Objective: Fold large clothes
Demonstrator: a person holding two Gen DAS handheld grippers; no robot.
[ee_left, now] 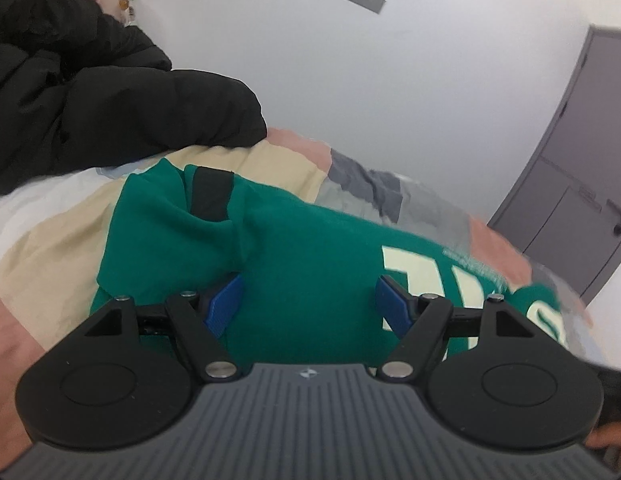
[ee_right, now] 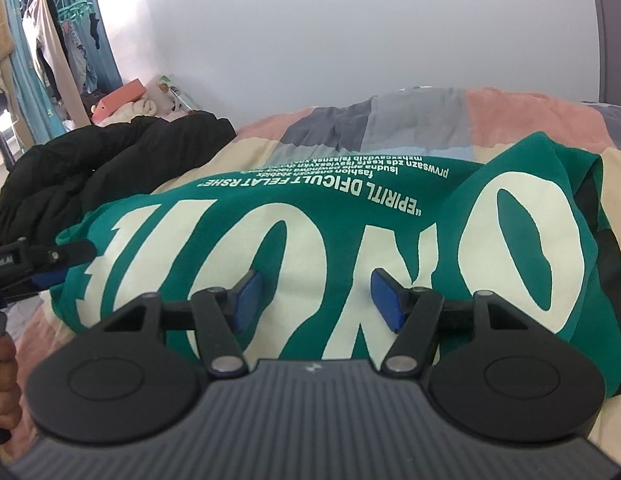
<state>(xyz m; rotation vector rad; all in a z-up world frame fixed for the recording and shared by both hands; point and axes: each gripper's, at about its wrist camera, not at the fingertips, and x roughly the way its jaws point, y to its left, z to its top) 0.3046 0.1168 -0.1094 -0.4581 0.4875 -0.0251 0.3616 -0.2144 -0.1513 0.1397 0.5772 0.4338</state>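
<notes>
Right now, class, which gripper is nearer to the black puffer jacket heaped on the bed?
Left. The left gripper is at the green sweatshirt's edge facing the black puffer jacket; the right gripper hovers over the sweatshirt's middle lettering, farther away.

Both rigs look like the same model. The left gripper point(ee_left: 308, 300) has a grey ribbed body with a tiny diamond-ish logo at the front edge, and two big black round housings on either side, each with a raised disc on top. Black linkage arms fan out from shiny silver pivot pins, with smaller silver screws further up. The fingers point(ee_left: 224, 306) are blue flat plastic pads. The right gripper point(ee_right: 312, 300) has the same grey ribbing, same black discs, same silver pins, and blue pads point(ee_right: 246, 300). From the right camera you also catch the left one side-on: black, with a bit of blue.
</notes>
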